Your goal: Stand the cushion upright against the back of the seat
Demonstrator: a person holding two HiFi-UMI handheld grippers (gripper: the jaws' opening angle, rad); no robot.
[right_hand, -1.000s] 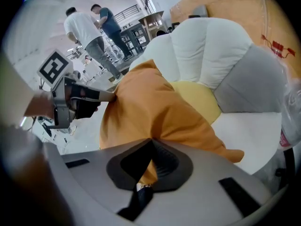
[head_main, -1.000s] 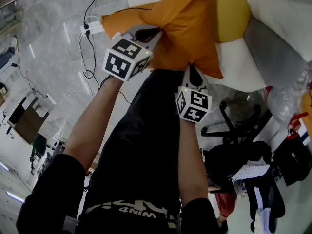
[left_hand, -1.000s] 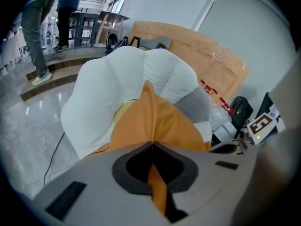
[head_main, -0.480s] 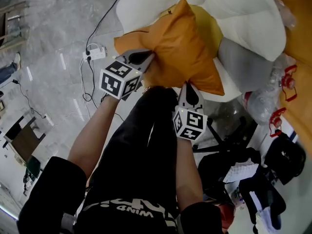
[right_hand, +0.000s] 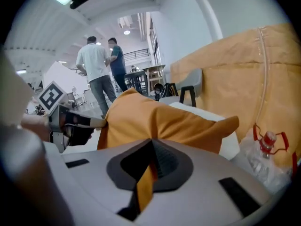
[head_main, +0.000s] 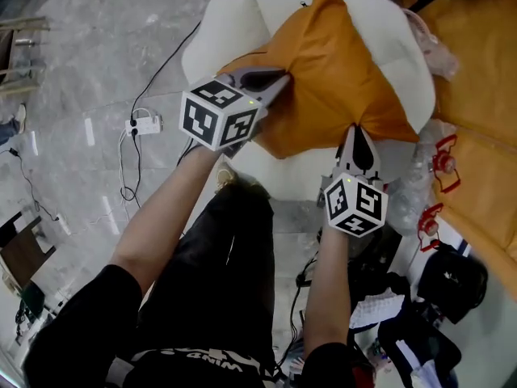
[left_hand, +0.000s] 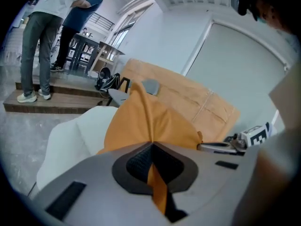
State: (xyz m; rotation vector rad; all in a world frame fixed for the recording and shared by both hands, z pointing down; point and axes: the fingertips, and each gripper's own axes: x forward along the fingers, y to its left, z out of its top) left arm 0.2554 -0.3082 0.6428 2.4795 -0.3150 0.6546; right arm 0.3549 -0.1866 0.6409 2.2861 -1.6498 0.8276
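Observation:
An orange cushion [head_main: 339, 79] hangs over the white seat [head_main: 222, 35], held up by both grippers. My left gripper [head_main: 284, 78] is shut on its left edge; orange fabric runs pinched between the jaws in the left gripper view [left_hand: 153, 173]. My right gripper [head_main: 358, 129] is shut on the cushion's near lower edge, with a strip of fabric clamped in the right gripper view [right_hand: 146, 182]. The cushion [right_hand: 155, 119] bulges in front of that gripper, with the white seat's back [right_hand: 225, 121] behind it. The chair's shell [left_hand: 75, 135] shows left of the cushion [left_hand: 146, 121].
A large orange-brown wrapped mass [head_main: 477, 95] fills the right. A clear bag with red-handled items [head_main: 432, 192] lies beside the seat. A power strip and cables [head_main: 145, 124] trail on the marble floor at left. Dark bags and clothing [head_main: 420, 314] sit at lower right. Two people [right_hand: 101, 65] stand far off.
Both grippers rose and moved forward with the cushion; it went from in front of the pile of cushions to over the white seat. Both grips held throughout.

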